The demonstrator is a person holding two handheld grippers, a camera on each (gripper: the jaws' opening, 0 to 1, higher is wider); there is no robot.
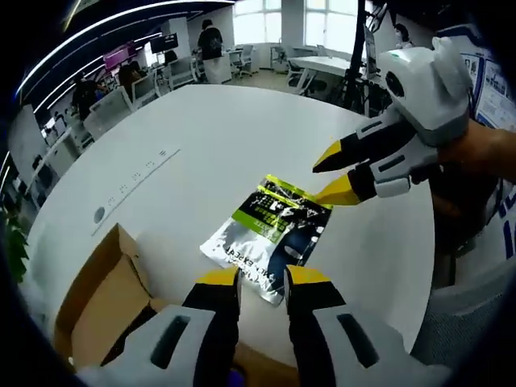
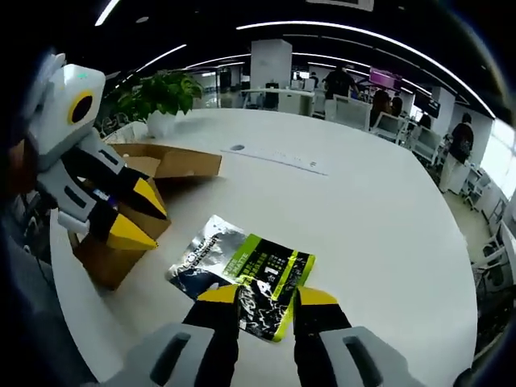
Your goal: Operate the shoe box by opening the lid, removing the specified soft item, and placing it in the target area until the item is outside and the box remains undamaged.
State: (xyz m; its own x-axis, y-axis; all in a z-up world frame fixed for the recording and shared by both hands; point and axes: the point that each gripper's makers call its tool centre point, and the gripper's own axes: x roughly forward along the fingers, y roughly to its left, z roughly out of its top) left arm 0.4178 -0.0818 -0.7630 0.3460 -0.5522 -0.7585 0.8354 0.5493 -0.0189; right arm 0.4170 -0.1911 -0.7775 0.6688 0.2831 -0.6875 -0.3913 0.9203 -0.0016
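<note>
Pouch (image 1: 268, 238), silver with green label, lies flat on the white round table (image 1: 210, 137) beside the open cardboard box (image 1: 105, 294); left gripper (image 1: 263, 278) and right gripper (image 2: 268, 297) hover spread, holding nothing.

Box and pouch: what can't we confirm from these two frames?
- Box inside: left gripper view, hidden by flaps and left gripper; right gripper view, hidden by left gripper.
- Box lower part: cut off by the bottom edge, left gripper view.
- Pouch print: too small to read in both views.
- Pouch near edge: covered by right gripper, right gripper view.
- Table strip markings: too small.
</note>
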